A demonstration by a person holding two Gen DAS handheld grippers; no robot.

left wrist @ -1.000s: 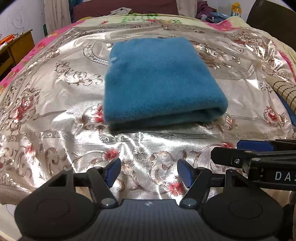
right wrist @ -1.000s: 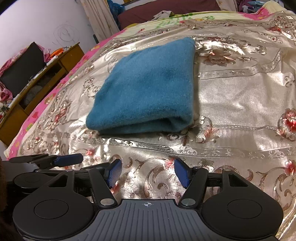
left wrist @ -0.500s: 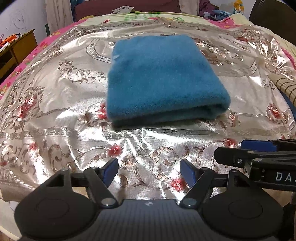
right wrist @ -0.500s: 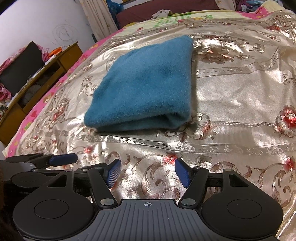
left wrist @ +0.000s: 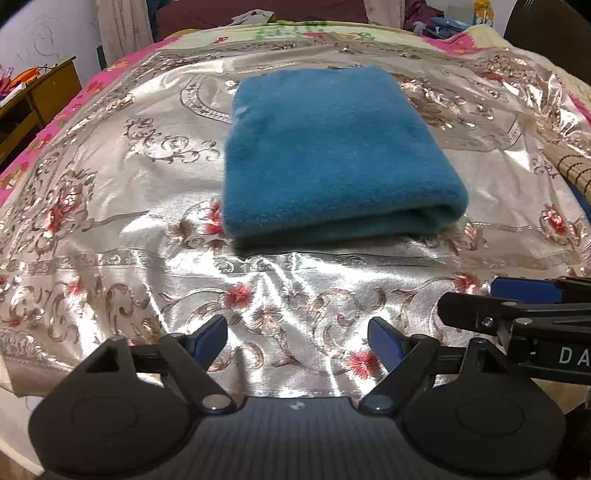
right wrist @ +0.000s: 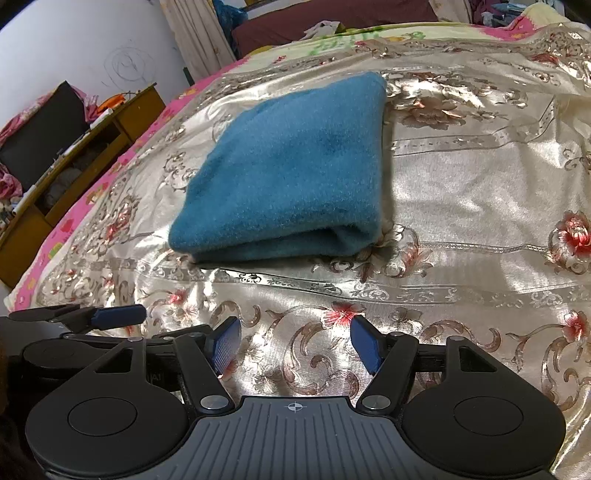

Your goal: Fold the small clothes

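Observation:
A teal fleece cloth (left wrist: pixel 332 155) lies folded into a thick rectangle on the shiny floral bedspread (left wrist: pixel 110 206); its folded edge faces me. It also shows in the right wrist view (right wrist: pixel 295 173). My left gripper (left wrist: pixel 297 341) is open and empty, hovering over the bedspread short of the cloth's near edge. My right gripper (right wrist: pixel 293 345) is open and empty, also short of the cloth. The right gripper's side shows at the right of the left wrist view (left wrist: pixel 517 310); the left gripper's side shows at the left of the right wrist view (right wrist: pixel 92 317).
A wooden side table (right wrist: pixel 92 133) with clutter stands left of the bed. A pink patterned sheet (right wrist: pixel 74 218) borders the bedspread on the left. Piled items (left wrist: pixel 443 22) lie at the bed's far end. A checked cloth (left wrist: pixel 576 173) lies at the right edge.
Both grippers have drawn back a little from the cloth and risen slightly. The cloth has not moved. Both grippers stay open.

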